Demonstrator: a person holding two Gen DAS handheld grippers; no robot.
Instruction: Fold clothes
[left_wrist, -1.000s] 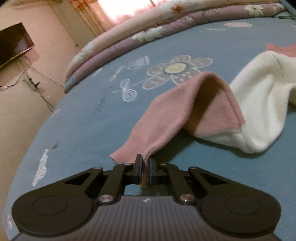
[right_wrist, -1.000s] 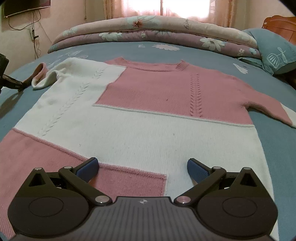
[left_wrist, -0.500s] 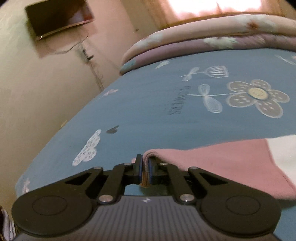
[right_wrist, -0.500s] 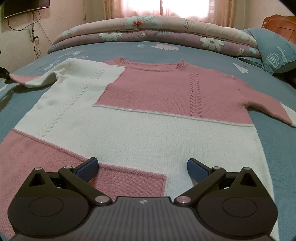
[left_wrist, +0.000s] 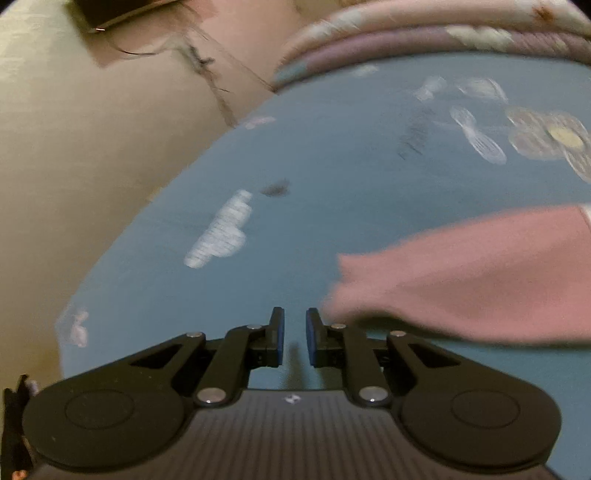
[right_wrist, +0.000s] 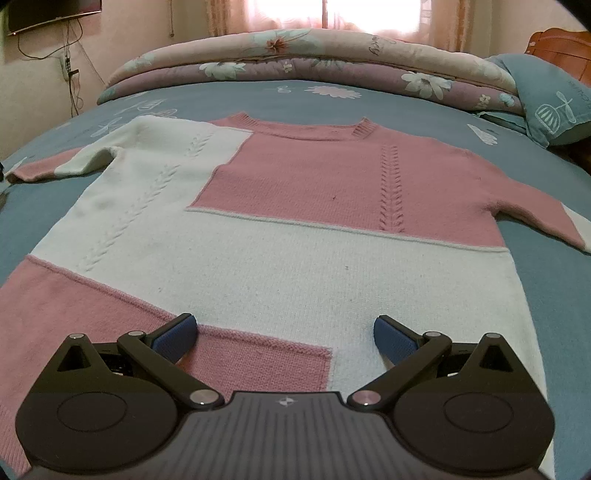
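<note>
Two hand-held grippers are ours. The left hand-held gripper (left_wrist: 294, 334) has just been parting its jaws; nothing sits between them, and the pink sleeve (left_wrist: 472, 273) lies just right of it. The right hand-held gripper (right_wrist: 284, 334) is spread wide over the sweater (right_wrist: 280, 236), flat on the bed (right_wrist: 546, 280). Far off lie a rolled quilt (right_wrist: 295, 55) and a pillow (right_wrist: 546, 96).
</note>
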